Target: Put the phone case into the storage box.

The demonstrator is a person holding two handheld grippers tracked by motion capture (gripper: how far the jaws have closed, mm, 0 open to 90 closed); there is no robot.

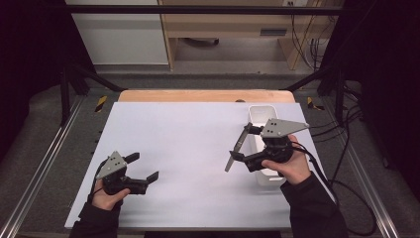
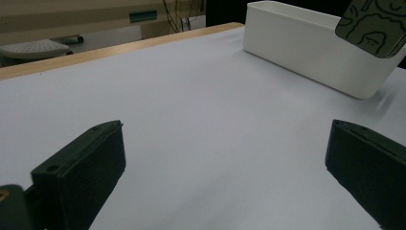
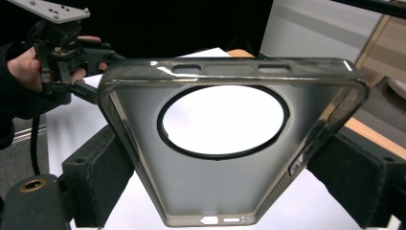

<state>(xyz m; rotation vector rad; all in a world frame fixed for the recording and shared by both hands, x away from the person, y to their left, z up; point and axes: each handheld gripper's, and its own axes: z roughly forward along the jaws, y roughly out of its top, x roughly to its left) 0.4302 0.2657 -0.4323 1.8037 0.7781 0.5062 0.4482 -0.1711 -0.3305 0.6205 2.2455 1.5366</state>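
**Phone case held above the sheet, beside the bin**

My right gripper [image 1: 239,144] clamps a smoky translucent phone case with a large round camera cutout [image 3: 225,143]. My jaws press its two long edges, so the case spans the gap between them. In the high view I hold the case [image 1: 236,147] raised and tilted over the white sheet that covers the table [image 1: 188,148], towards its right edge. It sits just left of the white rectangular plastic bin [image 1: 258,115] standing near the far right corner.

My left gripper [image 1: 146,167] hangs over the sheet near its front left corner, jaws spread wide with nothing between them.
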